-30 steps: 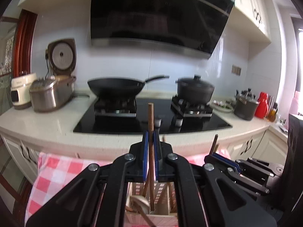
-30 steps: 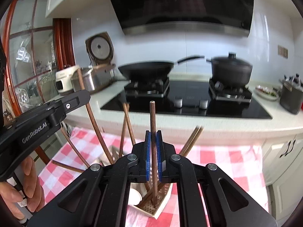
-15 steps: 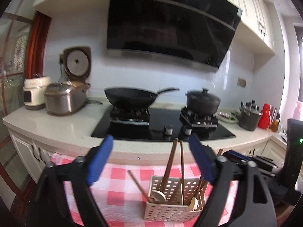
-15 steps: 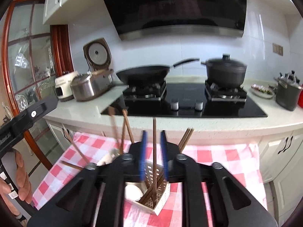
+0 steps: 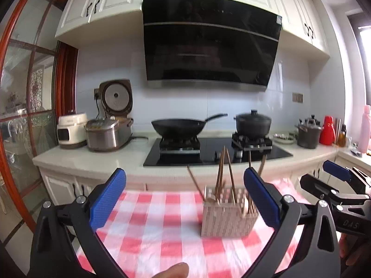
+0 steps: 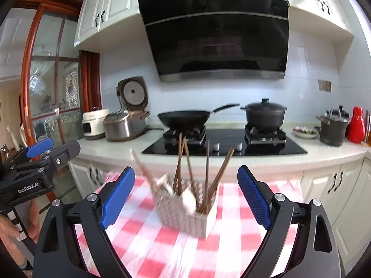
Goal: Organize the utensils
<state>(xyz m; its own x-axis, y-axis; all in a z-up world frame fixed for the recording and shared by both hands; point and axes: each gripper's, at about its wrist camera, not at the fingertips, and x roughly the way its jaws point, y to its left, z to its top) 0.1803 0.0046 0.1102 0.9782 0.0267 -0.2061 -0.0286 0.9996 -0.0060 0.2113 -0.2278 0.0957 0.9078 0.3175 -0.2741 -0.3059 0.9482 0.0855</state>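
A kitchen is seen from both wrist views: a black range hood [image 5: 211, 48] is mounted under white cabinets [image 5: 104, 2], above a black cooktop [image 5: 215, 153] set in a pale countertop [image 5: 92, 159]. A wok [image 5: 178, 127] and a lidded black pot [image 5: 254, 122] are seated on the burners; rice cookers [image 5: 106, 134] are lined up at the countertop's left end, and a red bottle [image 6: 356, 125] and a grey pot [image 6: 332, 127] at its right end. In front of the counter a red-and-white checked cloth [image 5: 162, 227] is spread, and on it a white perforated utensil holder [image 6: 185, 210] is stood — brown chopsticks [image 6: 207, 171] are leaned in it at splayed angles and pale spoons [image 6: 189, 199] are lodged among them. The left gripper [image 5: 185, 199] is held back from the holder with jaws spread wide after just opening, nothing between the blue pads. The right gripper [image 6: 186, 194] is likewise spread wide, having just been opening — nothing is pinched, and the holder is only seen through the gap, apart from the pads. A fingertip [image 5: 171, 271] is visible at the left view's bottom edge, and a hand [image 6: 14, 227] on the left gripper's grip in the right view.
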